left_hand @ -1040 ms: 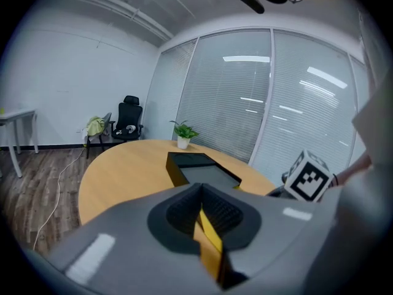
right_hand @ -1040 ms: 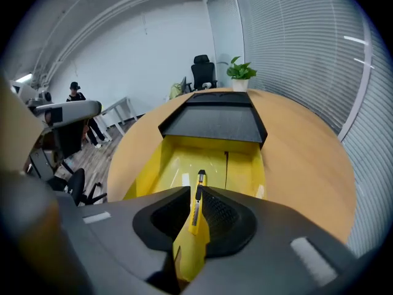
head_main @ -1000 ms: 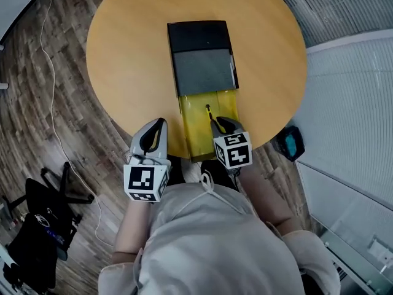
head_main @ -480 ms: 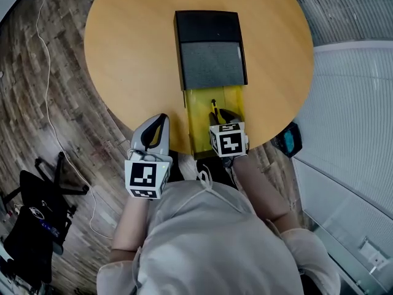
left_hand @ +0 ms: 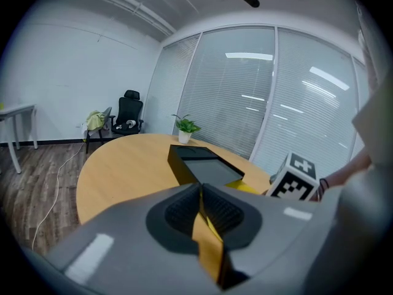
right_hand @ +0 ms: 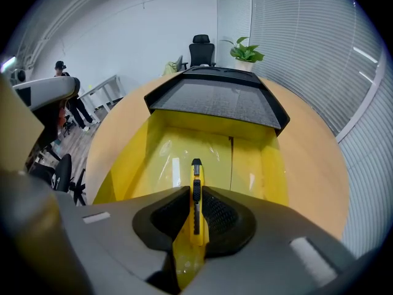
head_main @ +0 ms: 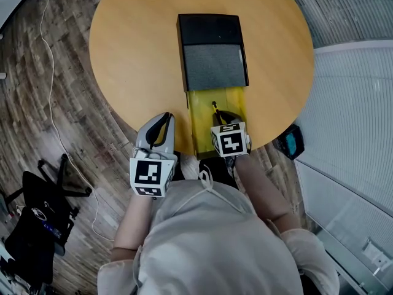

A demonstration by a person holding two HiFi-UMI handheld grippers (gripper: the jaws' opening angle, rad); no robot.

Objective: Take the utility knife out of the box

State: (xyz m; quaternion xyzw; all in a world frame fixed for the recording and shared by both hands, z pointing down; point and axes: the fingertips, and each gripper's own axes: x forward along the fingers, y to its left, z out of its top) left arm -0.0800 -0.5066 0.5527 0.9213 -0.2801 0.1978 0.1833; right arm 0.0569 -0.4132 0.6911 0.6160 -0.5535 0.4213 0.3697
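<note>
Pointing away from you along the tray, the utility knife stood between the ribbed black pads of your right gripper. That gripper's jaws were closing on it, both pads against its flat sides. The knife's slim yellow plastic body, with a black slider and black tip, reached just past the pads. Whether it touched the tray floor could not be told.

Ahead of the tip the glossy floor of the yellow tray was bare, and its translucent walls stood clear of the jaws on either side. The tray was slid out of a black sleeve with a grey textured top. Its near end reached the edge of the round wooden table by you.

Your left gripper hung at that same edge, left of the tray and apart from it. Its jaws were together on nothing.
</note>
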